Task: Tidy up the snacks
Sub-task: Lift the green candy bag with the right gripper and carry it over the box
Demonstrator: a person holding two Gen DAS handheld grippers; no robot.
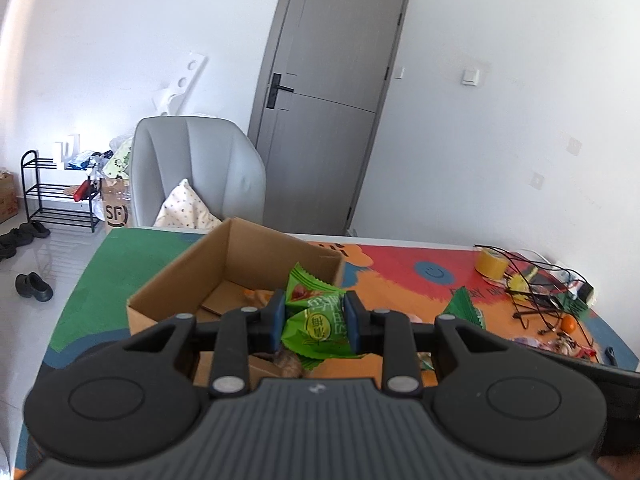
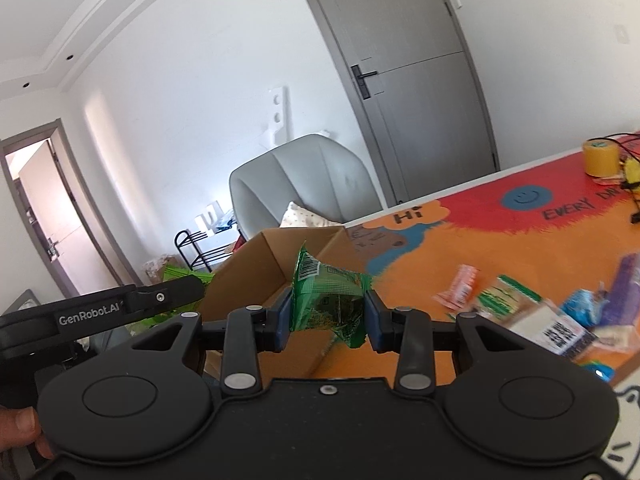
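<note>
Left gripper (image 1: 315, 322) clamps a green snack packet (image 1: 316, 320); right gripper (image 2: 327, 318) clamps another green packet (image 2: 328, 300). Cardboard box (image 1: 192, 280) sits just ahead of both on the desk (image 1: 400, 280); loose snacks (image 2: 532, 312) lie right.

One box (image 1: 236, 264) sits on the surface (image 1: 400, 264). Two tools hold two green packets, one each (image 1: 316, 320) (image 2: 328, 304). Right of the box lie one tape roll (image 1: 491, 264) and one third green packet (image 1: 466, 306).
</note>
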